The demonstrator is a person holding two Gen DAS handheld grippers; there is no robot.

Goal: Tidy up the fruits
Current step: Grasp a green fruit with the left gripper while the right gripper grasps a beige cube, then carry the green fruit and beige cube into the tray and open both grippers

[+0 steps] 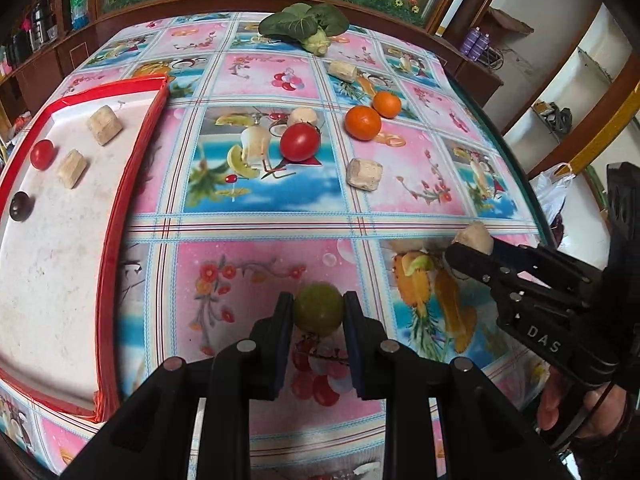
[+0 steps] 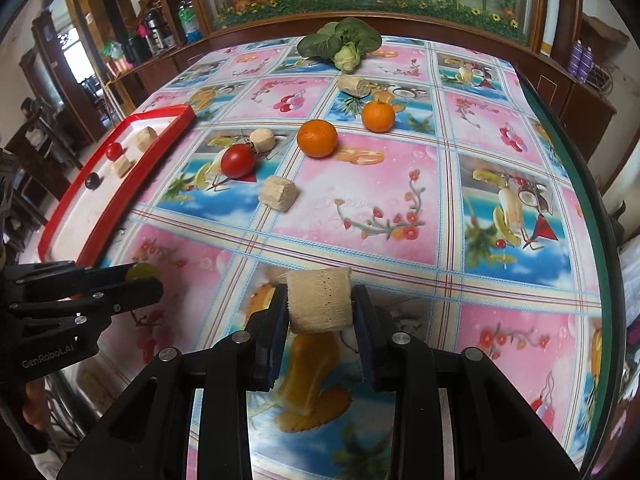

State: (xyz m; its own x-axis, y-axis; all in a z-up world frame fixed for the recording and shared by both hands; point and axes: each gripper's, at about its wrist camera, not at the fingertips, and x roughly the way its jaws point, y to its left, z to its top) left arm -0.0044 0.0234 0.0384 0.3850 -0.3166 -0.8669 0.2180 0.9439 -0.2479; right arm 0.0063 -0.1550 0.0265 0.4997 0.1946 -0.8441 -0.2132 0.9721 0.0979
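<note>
Clamped between the pads of my left gripper (image 1: 319,309) is a green fruit (image 1: 319,307), round and lifted above the tablecloth (image 1: 256,272); the jaws are nearly closed and press it on both sides. My right gripper (image 2: 320,307) is likewise closed on a pale fibrous chunk (image 2: 319,300), its cut face toward the camera, held clear of the cloth. In the left wrist view that right gripper shows at three o'clock, the chunk sticking out at its tip, and my hand (image 1: 560,400) wraps the handle below it.

Out past the left gripper, at twelve o'clock, a red tomato (image 1: 300,142) sits on the cloth with a pale round chunk (image 1: 305,116) touching it behind. At one o'clock lies another pale chunk (image 1: 364,174), and beyond it two oranges (image 1: 363,123) rest side by side, just touching. Farther still a pale stub (image 1: 342,71) lies near a leafy green vegetable (image 1: 306,26) at the far edge of the table.

At ten o'clock stands a red-rimmed tray (image 1: 132,168) with a white floor. Inside it are two pale chunks (image 1: 105,125), a small red tomato (image 1: 42,154) and a dark round fruit (image 1: 21,206), all apart from one another.
</note>
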